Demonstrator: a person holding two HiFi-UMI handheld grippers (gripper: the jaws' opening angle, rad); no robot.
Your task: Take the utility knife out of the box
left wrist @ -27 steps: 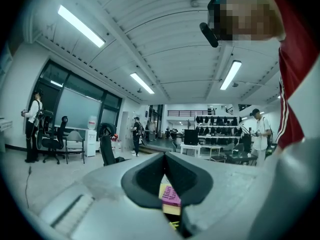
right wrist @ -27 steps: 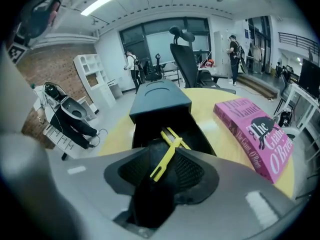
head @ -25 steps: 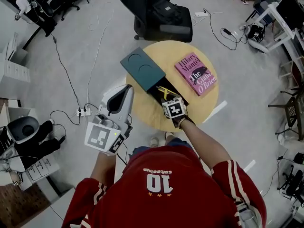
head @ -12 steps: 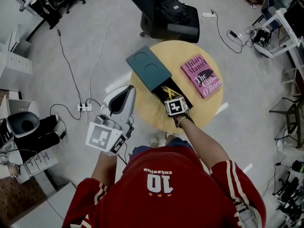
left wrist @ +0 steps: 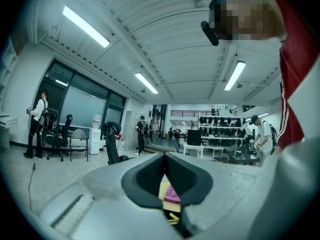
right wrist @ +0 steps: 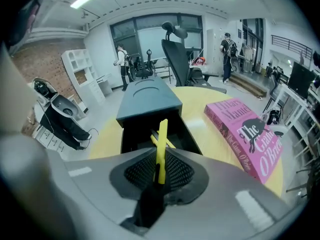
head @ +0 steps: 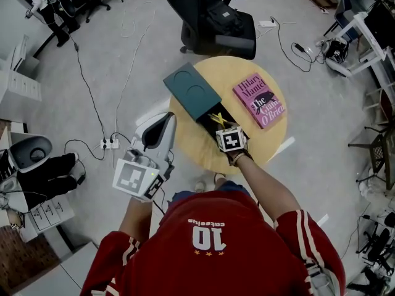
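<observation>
A dark teal box (head: 191,91) lies on the round yellow table (head: 197,143) with its black tray (right wrist: 135,134) slid out toward me. My right gripper (head: 221,125) points down into the tray. Its jaws have just been closing, and the yellow utility knife (right wrist: 161,144) stands upright between the pads, gripped, with its tip sticking out above the jaws (right wrist: 160,166). A second yellow piece lies slanted in the tray behind it. My left gripper (head: 162,125) hangs off the table's left side, pointing level and shut on nothing (left wrist: 165,156).
A pink book (head: 259,100) lies on the table to the right of the box. A black office chair (head: 213,20) with a bag stands beyond the table. Cables and a power strip (head: 108,144) run over the floor at the left. People stand far off.
The right gripper has stayed over the open tray, hardly shifting. The left gripper has not moved. The head camera's framing has drifted a little.
</observation>
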